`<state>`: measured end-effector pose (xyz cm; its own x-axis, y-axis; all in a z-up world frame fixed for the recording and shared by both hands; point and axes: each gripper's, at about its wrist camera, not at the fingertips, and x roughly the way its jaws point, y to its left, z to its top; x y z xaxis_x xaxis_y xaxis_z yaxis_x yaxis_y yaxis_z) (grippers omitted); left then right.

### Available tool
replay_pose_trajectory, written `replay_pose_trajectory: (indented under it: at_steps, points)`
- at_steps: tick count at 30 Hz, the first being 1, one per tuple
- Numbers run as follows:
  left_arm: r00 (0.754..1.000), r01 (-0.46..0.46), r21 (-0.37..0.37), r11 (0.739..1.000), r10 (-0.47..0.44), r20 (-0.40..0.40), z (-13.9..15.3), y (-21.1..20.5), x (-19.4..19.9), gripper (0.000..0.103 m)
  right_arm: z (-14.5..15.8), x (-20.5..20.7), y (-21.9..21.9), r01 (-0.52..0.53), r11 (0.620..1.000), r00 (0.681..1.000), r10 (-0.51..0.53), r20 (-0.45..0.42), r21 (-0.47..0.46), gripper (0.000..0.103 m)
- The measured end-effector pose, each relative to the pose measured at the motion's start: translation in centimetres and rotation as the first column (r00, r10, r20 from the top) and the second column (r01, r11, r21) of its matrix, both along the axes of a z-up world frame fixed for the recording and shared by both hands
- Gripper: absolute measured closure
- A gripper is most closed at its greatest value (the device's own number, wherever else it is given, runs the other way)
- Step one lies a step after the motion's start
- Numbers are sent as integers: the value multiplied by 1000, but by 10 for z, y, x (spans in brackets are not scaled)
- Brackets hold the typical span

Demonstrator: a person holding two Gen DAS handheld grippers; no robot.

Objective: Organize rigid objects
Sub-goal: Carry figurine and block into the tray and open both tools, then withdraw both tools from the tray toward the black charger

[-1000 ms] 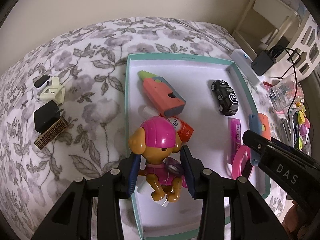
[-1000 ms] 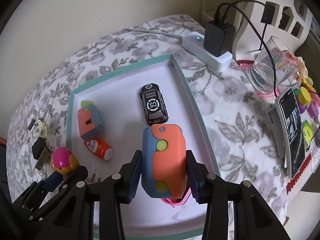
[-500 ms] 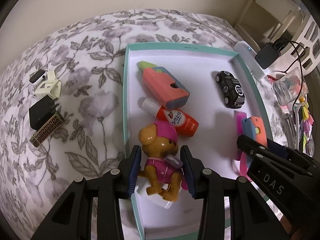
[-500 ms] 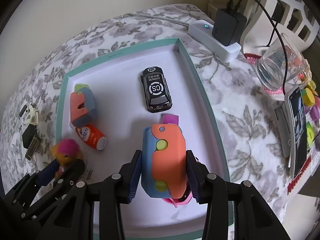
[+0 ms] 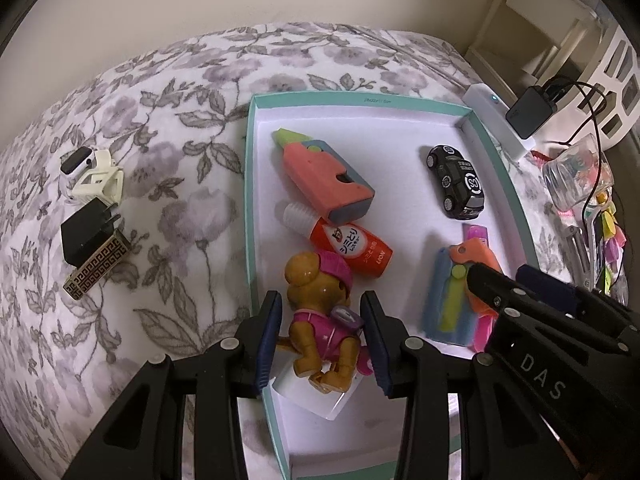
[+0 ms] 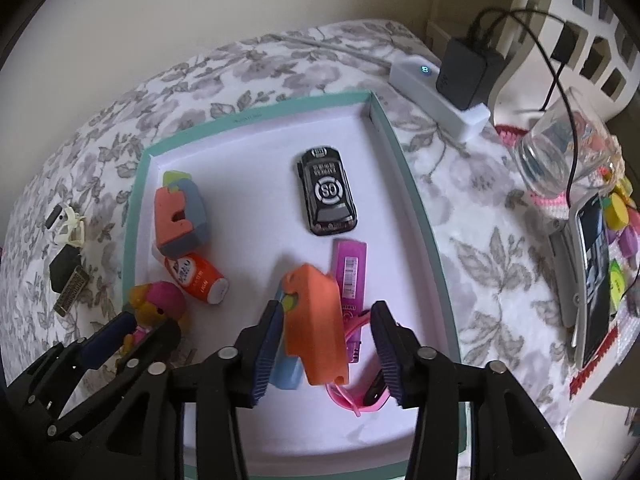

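A teal-rimmed white tray (image 5: 250, 200) lies on a floral cloth. My left gripper (image 5: 320, 300) is shut on a puppy toy (image 5: 320, 320) with a pink cap, low over the tray's near left corner above a clear block. My right gripper (image 6: 327, 308) has its jaws opening. An orange and blue toy (image 6: 316, 320) leans between them, against the left pad and clear of the right one. It rests on a pink case (image 6: 350, 268) and a pink watch (image 6: 368, 392). A black toy car (image 6: 326, 196), an orange and grey block toy (image 5: 328, 176) and an orange glue bottle (image 5: 352, 246) also lie in the tray.
Left of the tray lie a black charger (image 5: 88, 232), a patterned box (image 5: 98, 270) and a white stand (image 5: 98, 180). On the right are a power strip (image 6: 432, 96) with a plugged adapter, a glass (image 6: 560, 160), a phone (image 6: 596, 272) and coloured bits.
My left gripper has brought the puppy toy down into the tray's near left corner. My right gripper's jaws have widened and the orange and blue toy has tipped over between them.
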<state>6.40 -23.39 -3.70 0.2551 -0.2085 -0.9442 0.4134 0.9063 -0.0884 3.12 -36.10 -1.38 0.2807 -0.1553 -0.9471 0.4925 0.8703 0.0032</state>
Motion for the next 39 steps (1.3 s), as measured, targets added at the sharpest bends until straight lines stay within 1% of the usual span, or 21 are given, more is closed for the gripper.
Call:
replay_pose_trajectory:
  at_steps: [6, 10, 14, 19, 24, 27, 30, 31, 33, 37, 38, 39]
  points:
    - [1000, -4, -7, 1000, 4, 18, 11, 2, 0, 61, 20, 1, 0, -2, 1000, 999, 3, 43, -31, 51]
    - [999, -25, -12, 1000, 25, 35, 21, 8, 4, 61, 35, 0, 0, 1, 999, 997, 4, 83, -50, 51]
    - [998, -54, -36, 998, 55, 30, 28, 16, 8, 61, 47, 0, 3, 1, 998, 994, 7, 111, -67, 51]
    - [996, -89, -50, 995, 90, 28, 35, 25, 12, 61, 56, -2, 6, 0, 996, 991, 11, 130, -85, 51]
    - [989, -136, -45, 990, 139, 49, 43, 37, 16, 61, 62, -3, 8, -2, 996, 990, 15, 139, -94, 51]
    - [984, -172, -48, 984, 174, 44, 46, 47, 20, 60, 61, -3, 10, -6, 995, 991, 19, 131, -100, 45]
    - [978, -207, -55, 977, 209, 27, 45, 56, 24, 59, 58, -2, 10, -12, 995, 992, 24, 122, -100, 44]
    - [974, -224, -55, 973, 225, 22, 45, 60, 26, 58, 57, -2, 11, -13, 995, 993, 25, 119, -101, 42]
    - [969, -246, -52, 968, 247, 20, 45, 66, 29, 51, 55, -1, 11, -15, 995, 993, 26, 112, -103, 39]
    - [959, -279, -40, 959, 281, 29, 45, 76, 32, 49, 51, 1, 13, -29, 994, 994, 39, 98, -102, 33]
    - [957, -287, -40, 957, 289, 32, 45, 78, 32, 42, 49, 2, 14, -32, 994, 995, 42, 95, -104, 32]
    - [953, -299, -37, 953, 300, 37, 45, 81, 32, 26, 48, 2, 15, -33, 994, 995, 43, 93, -105, 30]
